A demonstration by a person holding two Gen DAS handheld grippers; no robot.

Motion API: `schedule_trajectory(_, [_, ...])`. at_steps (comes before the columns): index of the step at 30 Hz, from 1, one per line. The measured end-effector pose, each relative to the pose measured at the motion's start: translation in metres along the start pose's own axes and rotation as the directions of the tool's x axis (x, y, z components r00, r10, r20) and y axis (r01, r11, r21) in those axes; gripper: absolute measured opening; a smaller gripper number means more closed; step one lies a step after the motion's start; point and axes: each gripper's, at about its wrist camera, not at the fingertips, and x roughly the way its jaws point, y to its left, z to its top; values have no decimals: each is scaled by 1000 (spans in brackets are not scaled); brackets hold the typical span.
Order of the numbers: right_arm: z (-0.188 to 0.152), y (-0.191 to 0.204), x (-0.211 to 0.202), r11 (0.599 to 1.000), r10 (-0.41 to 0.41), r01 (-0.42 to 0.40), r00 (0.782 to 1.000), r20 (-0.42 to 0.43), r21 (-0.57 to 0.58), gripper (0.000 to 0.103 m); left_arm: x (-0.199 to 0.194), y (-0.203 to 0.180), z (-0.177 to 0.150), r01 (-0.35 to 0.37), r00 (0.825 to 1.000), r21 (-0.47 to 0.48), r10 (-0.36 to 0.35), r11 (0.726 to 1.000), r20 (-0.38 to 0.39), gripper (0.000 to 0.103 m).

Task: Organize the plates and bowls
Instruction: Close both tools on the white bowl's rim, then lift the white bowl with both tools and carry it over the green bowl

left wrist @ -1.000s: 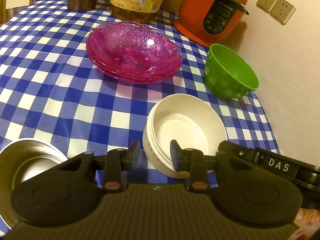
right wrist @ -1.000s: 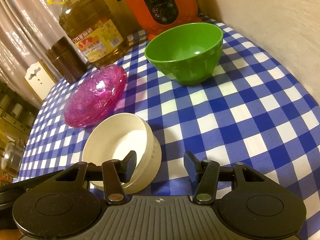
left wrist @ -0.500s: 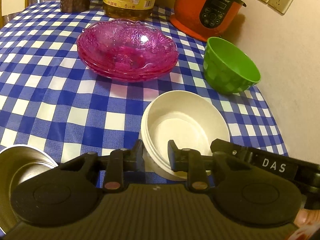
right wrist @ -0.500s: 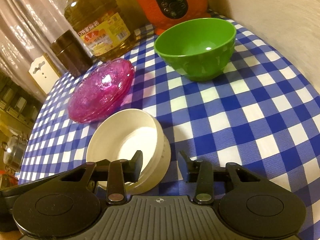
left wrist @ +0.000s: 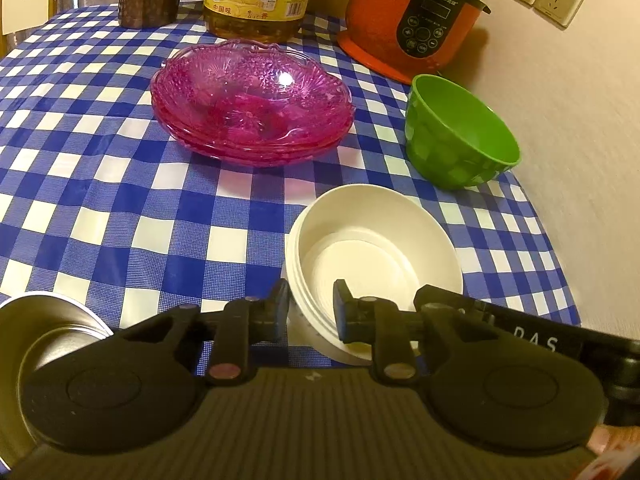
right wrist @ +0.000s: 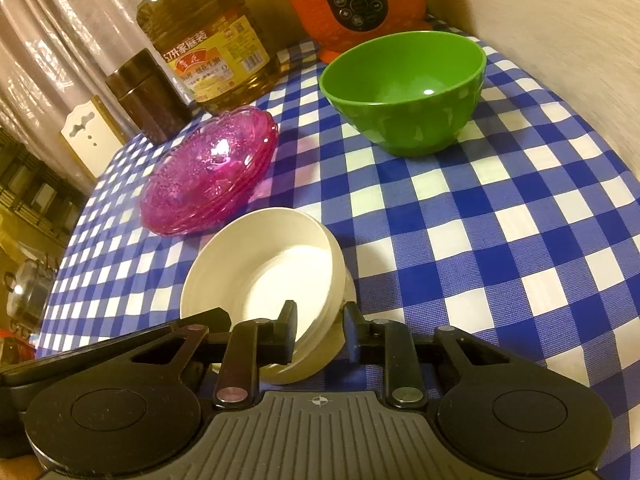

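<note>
Left gripper: jaws straddle the near rim of the white bowl stack, one finger outside, one inside, closed on the wall. Right gripper: jaws likewise closed across the stack's opposite rim. Ahead of both jaws on the checked tabletop: pink glass plates, green bowl. Steel bowl left of left jaws.

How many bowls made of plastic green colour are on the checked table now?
1. The single green bowl stands upright near the wall, in front of the orange rice cooker and beyond the white bowls. Nothing green shows elsewhere, though the table's near side is hidden.
</note>
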Motion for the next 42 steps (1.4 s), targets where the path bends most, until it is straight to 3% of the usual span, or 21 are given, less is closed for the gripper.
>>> schedule_trajectory(23, [15, -7, -29, 1000, -10, 8, 995, 101, 20, 21, -22, -24, 20, 48, 995, 17, -49, 999, 90, 17])
schedule_trajectory(36, [34, -15, -55, 998, -58, 57, 977, 203, 14, 21, -29, -64, 50, 97, 978, 86, -110, 992, 175, 17])
schedule_trajectory(42, [42, -25, -63, 997, -66, 58, 968, 243, 42, 21, -22, -74, 54, 114, 976, 97, -129, 989, 175, 17])
